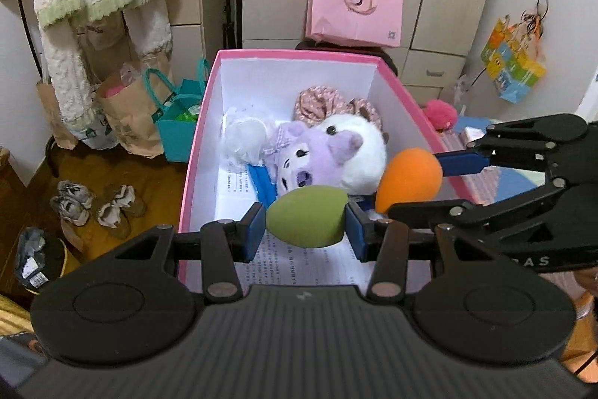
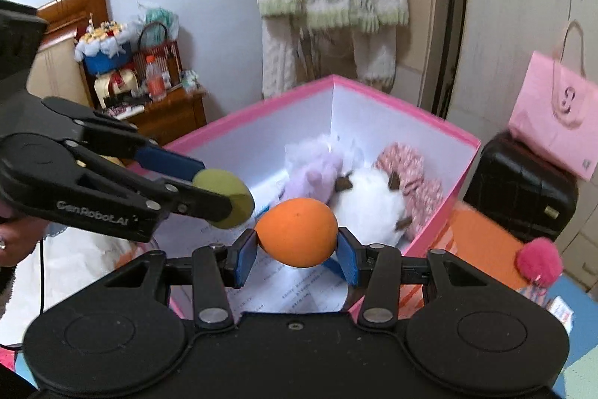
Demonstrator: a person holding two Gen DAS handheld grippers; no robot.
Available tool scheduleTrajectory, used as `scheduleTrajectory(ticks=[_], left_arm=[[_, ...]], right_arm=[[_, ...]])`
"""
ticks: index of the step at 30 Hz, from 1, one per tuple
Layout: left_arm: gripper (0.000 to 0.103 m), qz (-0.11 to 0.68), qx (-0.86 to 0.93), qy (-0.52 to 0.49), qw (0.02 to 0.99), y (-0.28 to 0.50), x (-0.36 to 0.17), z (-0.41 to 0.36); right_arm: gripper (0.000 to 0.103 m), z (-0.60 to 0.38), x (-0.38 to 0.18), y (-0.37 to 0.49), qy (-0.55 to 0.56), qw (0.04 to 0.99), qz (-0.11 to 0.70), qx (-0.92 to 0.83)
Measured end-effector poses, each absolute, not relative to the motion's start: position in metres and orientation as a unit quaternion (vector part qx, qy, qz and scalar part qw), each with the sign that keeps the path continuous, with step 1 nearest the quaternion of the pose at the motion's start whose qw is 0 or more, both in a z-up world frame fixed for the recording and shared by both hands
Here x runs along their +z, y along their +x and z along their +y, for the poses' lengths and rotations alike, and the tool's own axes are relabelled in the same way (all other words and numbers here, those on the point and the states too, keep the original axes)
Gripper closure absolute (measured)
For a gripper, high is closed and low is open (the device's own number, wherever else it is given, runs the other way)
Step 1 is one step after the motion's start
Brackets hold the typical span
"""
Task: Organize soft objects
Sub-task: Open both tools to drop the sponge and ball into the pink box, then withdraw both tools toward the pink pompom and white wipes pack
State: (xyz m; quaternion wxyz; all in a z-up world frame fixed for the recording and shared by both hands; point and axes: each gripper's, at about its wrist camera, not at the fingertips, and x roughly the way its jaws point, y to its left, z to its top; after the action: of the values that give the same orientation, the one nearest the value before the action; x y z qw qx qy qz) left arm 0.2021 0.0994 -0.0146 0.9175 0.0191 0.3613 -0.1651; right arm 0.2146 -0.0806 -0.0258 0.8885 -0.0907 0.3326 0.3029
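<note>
Jaws tight on green sponge (image 1: 306,216) and orange sponge (image 2: 297,232), above pink box (image 1: 202,133) rim.

wrist cams, angled down, share pink box (image 1: 194,171)

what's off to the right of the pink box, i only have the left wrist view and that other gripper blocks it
Observer: A black suitcase stands beside the pink box, with the pink paper bag resting on top.
Operator: orange sponge gripped ok
Observer: Yes, the right gripper clamps the orange sponge between both blue pads, over the box's near end.
Operator: anything left of the box
Observer: A wooden cabinet holding a bottle and a basket; the left gripper with the green sponge hangs in front.
</note>
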Motion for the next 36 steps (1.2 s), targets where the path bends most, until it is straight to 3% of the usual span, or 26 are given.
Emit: scheduleTrajectory(ticks=[15,17,19,21,36], left_arm=[[0.055,0.386,-0.166,0.029,0.907,0.221,-0.029,0.092],[0.054,0.384,-0.162,0.03,0.908,0.219,-0.028,0.092],[0.049,0.379,-0.157,0.033,0.911,0.217,-0.026,0.093],[0.036,0.372,-0.139,0.036,0.917,0.213,-0.024,0.095],[0.028,0.338,-0.205,0.048,0.918,0.152,0.03,0.096]], right_arm=[[0.049,-0.07,-0.036,0.227,-0.134,0.888,0.335,0.286],[0.042,-0.069,-0.035,0.226,-0.14,0.89,0.333,0.278],[0.038,-0.07,-0.034,0.224,-0.142,0.893,0.33,0.271],[0.038,-0.073,-0.031,0.222,-0.135,0.894,0.329,0.272],[0.033,-0.082,0.0,0.16,-0.152,0.902,0.302,0.267]])
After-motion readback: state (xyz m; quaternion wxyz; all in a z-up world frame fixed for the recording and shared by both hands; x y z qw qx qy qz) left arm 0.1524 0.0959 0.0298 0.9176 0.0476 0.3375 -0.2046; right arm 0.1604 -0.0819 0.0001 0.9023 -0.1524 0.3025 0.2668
